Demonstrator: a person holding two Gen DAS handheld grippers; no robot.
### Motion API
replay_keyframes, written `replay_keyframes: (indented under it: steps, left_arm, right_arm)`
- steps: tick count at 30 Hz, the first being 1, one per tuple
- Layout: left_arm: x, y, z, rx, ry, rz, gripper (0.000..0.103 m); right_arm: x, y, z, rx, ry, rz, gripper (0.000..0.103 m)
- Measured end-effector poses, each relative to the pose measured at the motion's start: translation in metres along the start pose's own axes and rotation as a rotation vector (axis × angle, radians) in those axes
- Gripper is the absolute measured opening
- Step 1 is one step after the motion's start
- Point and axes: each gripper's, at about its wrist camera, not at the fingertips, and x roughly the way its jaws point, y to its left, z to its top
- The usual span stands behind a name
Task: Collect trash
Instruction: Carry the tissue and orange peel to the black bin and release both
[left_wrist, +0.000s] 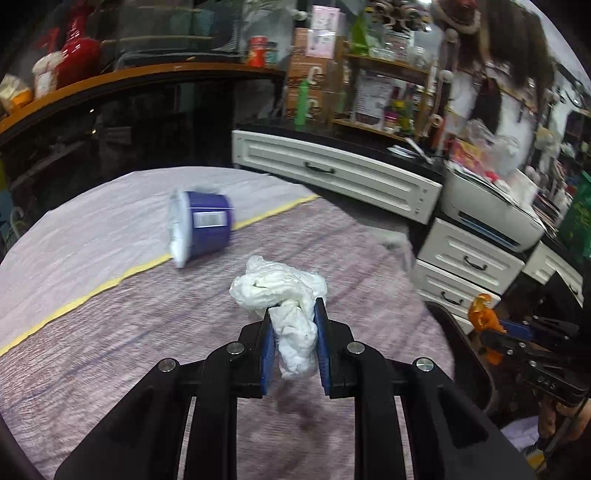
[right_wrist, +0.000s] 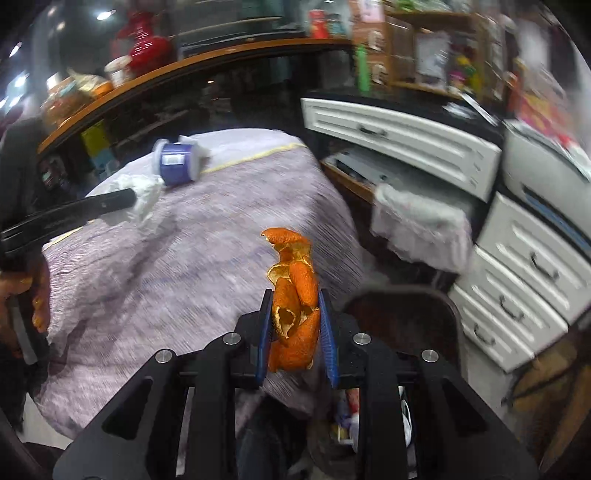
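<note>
Left gripper (left_wrist: 294, 310) was clamped on a crumpled tissue (left_wrist: 280, 288), right gripper (right_wrist: 293, 300) on orange peel (right_wrist: 293, 295), both above the worktop (left_wrist: 110, 332). Light, squishy stuff, so mid-bunch pinches looked fine. The tipped purple cup (left_wrist: 201, 227) probably needed grabbing by its rim.

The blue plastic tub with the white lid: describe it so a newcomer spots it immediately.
Start at the table under the lilac woven cloth. Near its far edge, beside the yellow stripe, the blue plastic tub with the white lid lies tipped on its side. It is the only trash not held by a gripper.
</note>
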Motion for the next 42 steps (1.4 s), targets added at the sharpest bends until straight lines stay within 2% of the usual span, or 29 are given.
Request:
replay_keyframes:
  steps: [9, 19, 21, 23, 25, 35, 42]
  left_arm:
    - [-0.002, -0.082, -0.014, 0.089, 0.021, -0.144, 0.020]
    - [0.017, -0.155, -0.033, 0.177, 0.090, -0.243, 0.020]
    - [0.023, -0.167, -0.039, 0.197, 0.110, -0.254, 0.020]
    - [0.031, -0.176, -0.045, 0.209, 0.131, -0.258, 0.020]
    - [0.039, -0.182, -0.052, 0.211, 0.159, -0.262, 0.020]
    - [0.090, -0.209, -0.084, 0.232, 0.317, -0.264, 0.020]
    - [0.112, -0.220, -0.095, 0.269, 0.365, -0.243, 0.020]
  right_arm:
    - [-0.011, -0.065, -0.058, 0.127, 0.059, -0.120, 0.024]
    - [0.033, -0.114, -0.104, 0.236, 0.154, -0.177, 0.025]
    - [0.040, -0.120, -0.110, 0.268, 0.166, -0.159, 0.031]
    - [0.043, -0.124, -0.113, 0.291, 0.168, -0.160, 0.047]
    - [0.041, -0.126, -0.112, 0.296, 0.157, -0.175, 0.053]
    - [0.000, -0.132, -0.101, 0.254, 0.066, -0.246, 0.056]
    - [-0.021, -0.143, -0.094, 0.270, 0.020, -0.259, 0.056]
